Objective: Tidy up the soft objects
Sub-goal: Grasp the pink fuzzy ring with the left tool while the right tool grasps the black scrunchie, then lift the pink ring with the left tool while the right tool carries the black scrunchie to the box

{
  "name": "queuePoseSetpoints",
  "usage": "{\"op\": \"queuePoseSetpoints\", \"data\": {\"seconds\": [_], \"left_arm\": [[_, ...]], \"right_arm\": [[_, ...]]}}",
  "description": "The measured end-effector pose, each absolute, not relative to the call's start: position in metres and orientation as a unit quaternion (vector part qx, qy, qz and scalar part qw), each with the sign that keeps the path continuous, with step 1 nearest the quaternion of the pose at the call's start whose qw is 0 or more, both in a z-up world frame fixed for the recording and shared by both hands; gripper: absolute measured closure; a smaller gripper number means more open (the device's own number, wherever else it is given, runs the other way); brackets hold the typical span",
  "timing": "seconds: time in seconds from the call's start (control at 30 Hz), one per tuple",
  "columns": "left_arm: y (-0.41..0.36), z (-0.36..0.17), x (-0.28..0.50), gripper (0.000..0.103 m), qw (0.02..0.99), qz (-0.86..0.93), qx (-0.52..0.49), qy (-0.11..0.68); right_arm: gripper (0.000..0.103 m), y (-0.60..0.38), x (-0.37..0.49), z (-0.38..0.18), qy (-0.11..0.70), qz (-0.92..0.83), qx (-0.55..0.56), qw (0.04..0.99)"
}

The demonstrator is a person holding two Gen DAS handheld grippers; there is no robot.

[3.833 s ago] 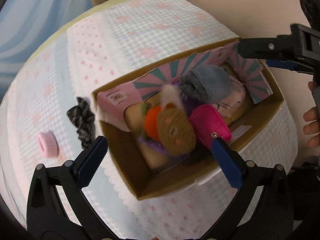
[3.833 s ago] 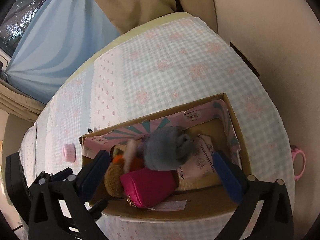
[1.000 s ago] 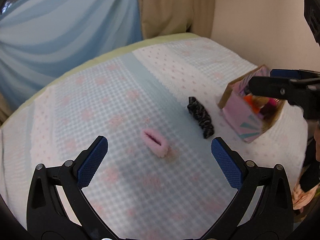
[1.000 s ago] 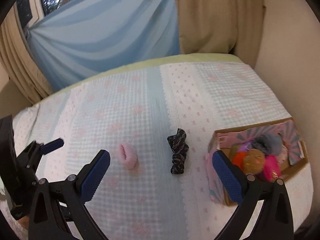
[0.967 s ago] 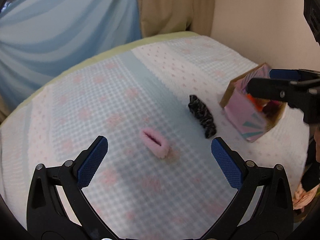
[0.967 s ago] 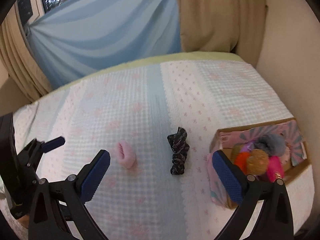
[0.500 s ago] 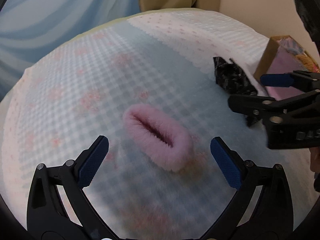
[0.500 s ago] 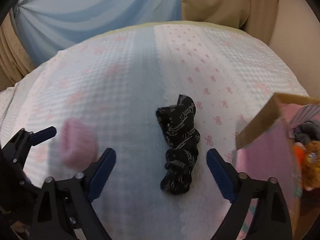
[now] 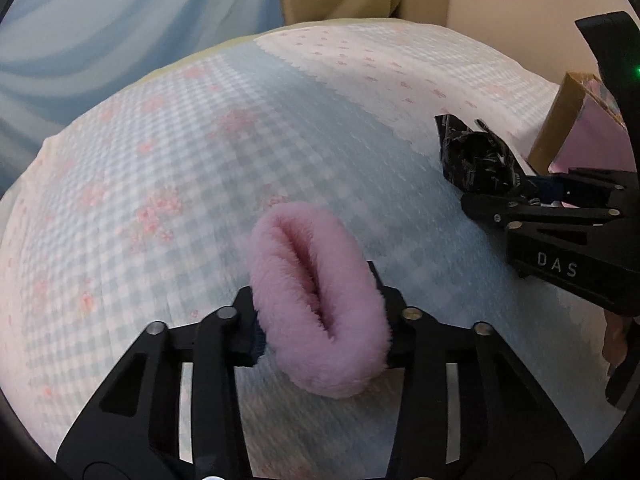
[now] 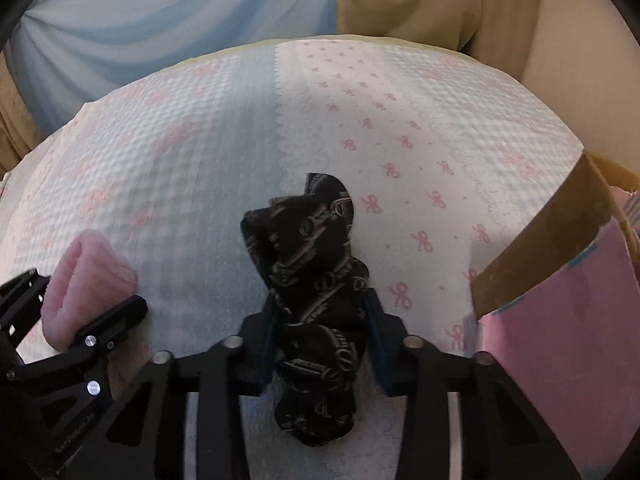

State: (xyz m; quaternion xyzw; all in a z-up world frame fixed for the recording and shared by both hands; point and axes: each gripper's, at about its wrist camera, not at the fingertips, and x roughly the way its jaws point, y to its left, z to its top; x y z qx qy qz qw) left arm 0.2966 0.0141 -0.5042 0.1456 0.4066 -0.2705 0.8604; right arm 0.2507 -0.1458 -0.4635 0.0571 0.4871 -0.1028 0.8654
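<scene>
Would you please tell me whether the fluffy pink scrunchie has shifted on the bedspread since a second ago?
Cannot tell; the fluffy pink scrunchie lies left of the black patterned scrunchie as before, though the camera moved closer.

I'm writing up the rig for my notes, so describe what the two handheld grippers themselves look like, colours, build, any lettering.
Both are matte black with open, triangular cut-out linkages and silver rivet pins. The left gripper and right gripper have flat blue ribbed pads on the fingers. The right one's side reads "DAS" in pale letters in the left wrist view, with a green light glowing above it. Fainter lettering on the left one is too blurred to read.
</scene>
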Motion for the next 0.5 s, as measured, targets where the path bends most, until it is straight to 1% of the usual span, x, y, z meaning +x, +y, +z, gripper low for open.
{"op": "queuePoseSetpoints", "data": {"seconds": [0.3, 0.5], "left_arm": [[0.018, -0.486, 0.294, 0.071, 0.869, -0.260, 0.131, 0.401], [0.022, -0.452, 0.285, 0.071, 0.876, -0.256, 0.125, 0.390]], "right_arm": [[0.070, -0.147, 0.249, -0.447, 0.477, -0.104, 0.066, 0.870], [0.070, -0.142, 0.239, -0.405, 0.459, -0.101, 0.067, 0.880]]}}
